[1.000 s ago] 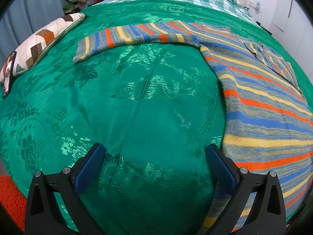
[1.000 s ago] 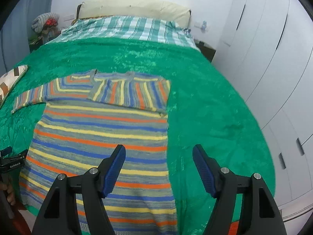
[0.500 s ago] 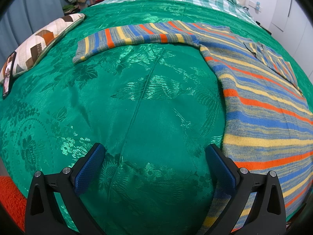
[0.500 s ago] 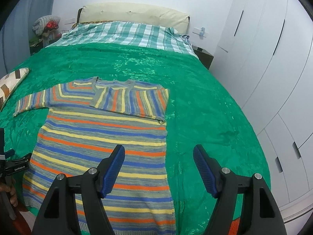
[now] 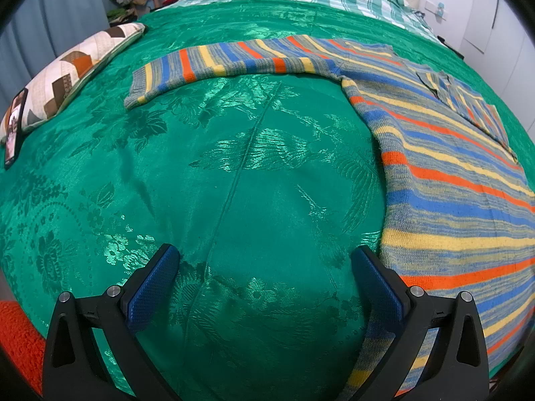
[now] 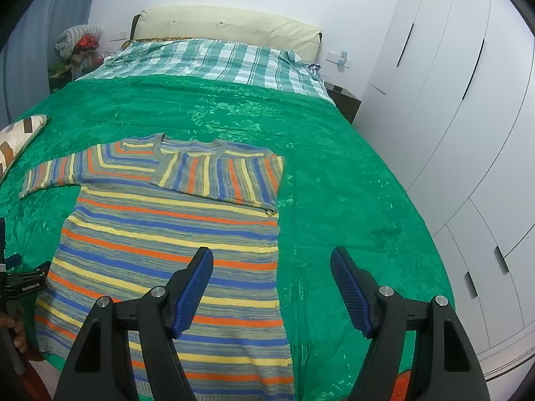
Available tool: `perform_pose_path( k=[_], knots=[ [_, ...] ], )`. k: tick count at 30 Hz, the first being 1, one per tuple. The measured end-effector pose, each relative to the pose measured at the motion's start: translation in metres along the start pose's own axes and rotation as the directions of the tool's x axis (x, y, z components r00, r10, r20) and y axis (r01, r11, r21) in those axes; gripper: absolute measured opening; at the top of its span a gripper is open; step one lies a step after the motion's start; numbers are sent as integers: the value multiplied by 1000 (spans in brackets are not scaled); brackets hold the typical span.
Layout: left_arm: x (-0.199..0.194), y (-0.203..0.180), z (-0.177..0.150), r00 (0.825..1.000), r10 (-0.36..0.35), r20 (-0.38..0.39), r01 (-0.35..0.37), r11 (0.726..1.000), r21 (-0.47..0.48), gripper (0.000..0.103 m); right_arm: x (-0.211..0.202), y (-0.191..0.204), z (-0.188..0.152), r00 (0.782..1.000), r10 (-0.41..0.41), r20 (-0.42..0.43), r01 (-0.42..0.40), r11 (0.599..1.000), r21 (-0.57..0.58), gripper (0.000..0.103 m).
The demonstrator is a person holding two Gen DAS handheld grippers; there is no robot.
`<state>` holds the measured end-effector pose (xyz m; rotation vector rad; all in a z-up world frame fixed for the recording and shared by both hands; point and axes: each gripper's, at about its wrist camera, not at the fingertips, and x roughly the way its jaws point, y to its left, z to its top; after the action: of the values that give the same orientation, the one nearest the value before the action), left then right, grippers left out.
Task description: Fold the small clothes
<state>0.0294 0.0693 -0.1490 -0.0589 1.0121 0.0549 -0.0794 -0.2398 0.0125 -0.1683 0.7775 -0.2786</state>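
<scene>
A shiny green brocade bedspread with a floral weave is spread over the bed. A green-and-white checked sheet is seen at the head, below a cream padded headboard. A patchwork cushion in cream and brown chevrons lies at the bedspread's left edge, with a dark phone propped against it. White wardrobe doors line the right wall.

A bed under a green brocade cover carries a striped sweater lying flat near its foot. Left of the sweater lies a patchwork cushion; beyond it, a checked blanket.
</scene>
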Motion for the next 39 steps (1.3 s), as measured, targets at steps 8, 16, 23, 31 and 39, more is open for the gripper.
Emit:
perform_pose_path(
  k=[8,16,23,31,39],
  knots=[
    [0,0,0,1000,0,0,0,1000,0,103,0,0,-1,1000,-6,-3,6,1000,0,72],
    [0,-1,0,1000,0,0,0,1000,0,103,1,-1,-1,1000,-6,-4,6,1000,0,73],
    [1,-1,0,1000,0,0,0,1000,0,103,3,-1,-4,1000,-7,-13,7,1000,1,73],
    [1,-1,0,1000,-1,0,1,1000,0,103,8,1,-9,999,11,-33,-11,1000,14,75],
    [1,-1,-1,1000,-1,-1,1,1000,1,103,15,13,-20,996,57,-74,-56,998,6,75]
  ],
)
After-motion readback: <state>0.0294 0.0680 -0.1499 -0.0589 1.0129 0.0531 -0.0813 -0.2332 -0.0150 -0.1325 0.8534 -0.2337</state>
